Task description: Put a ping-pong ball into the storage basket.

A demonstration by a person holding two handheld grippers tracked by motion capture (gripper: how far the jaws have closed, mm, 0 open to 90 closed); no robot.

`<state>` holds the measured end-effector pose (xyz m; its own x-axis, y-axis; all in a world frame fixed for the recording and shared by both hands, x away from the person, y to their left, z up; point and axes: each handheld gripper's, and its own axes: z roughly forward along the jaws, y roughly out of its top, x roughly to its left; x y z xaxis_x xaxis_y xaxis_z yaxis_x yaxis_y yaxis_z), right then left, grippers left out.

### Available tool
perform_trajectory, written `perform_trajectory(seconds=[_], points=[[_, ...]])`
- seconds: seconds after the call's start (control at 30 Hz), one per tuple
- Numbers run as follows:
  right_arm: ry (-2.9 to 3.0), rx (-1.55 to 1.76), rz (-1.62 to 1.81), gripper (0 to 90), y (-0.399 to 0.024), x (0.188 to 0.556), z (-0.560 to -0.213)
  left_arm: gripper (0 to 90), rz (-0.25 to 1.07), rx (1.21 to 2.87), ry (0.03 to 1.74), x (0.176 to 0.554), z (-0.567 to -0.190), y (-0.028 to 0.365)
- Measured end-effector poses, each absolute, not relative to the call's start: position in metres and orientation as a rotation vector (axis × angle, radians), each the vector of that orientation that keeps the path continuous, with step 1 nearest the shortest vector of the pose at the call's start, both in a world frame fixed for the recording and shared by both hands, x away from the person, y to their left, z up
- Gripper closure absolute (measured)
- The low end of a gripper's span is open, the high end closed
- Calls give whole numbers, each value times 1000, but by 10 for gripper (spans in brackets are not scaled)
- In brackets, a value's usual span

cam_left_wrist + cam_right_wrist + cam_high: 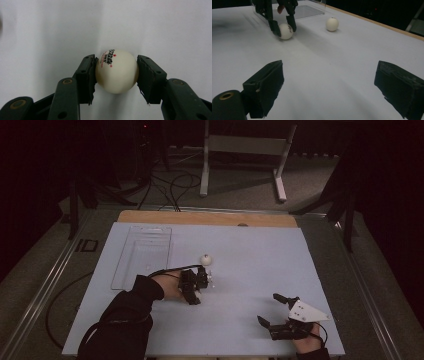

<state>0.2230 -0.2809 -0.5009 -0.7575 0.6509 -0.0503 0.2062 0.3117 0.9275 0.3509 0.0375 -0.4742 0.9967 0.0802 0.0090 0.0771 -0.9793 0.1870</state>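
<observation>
A white ping-pong ball [117, 71] with red and black print sits between the pads [87, 75] of my left gripper [116, 68], which is shut on it at the level of the white table top. In the high view that gripper [207, 279] lies left of the table's middle. The right gripper view has the held ball [286, 31] resting on the surface. A second white ball [205, 259] [332, 24] lies loose just beyond it. My right gripper [267, 308] [329, 82] stands open near the front right edge, with nothing between its jaws.
A clear plastic tray [142, 256] lies at the back left of the white board [240, 330], close to the left hand. A wooden strip [200, 217] runs along the far edge. Cables and a metal stand [242, 145] are on the floor beyond.
</observation>
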Motion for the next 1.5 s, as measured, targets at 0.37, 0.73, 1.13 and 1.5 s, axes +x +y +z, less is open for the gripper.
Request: perform_trajectory(seconds=[0.37,0.73,1.13,1.5], points=[[2169,765,1439,86,-281,223,-501,524,-14,2940,60,344,-462,34],[2166,765,1438,86,-280,223,-501,524,-23,2916,-15,336,-448,31],[2172,765,1435,87,-279,223,-501,524,-17,2888,-63,329,-431,34],[2167,761,1431,87,-280,224,-501,524,-24,2872,-79,327,-415,38]])
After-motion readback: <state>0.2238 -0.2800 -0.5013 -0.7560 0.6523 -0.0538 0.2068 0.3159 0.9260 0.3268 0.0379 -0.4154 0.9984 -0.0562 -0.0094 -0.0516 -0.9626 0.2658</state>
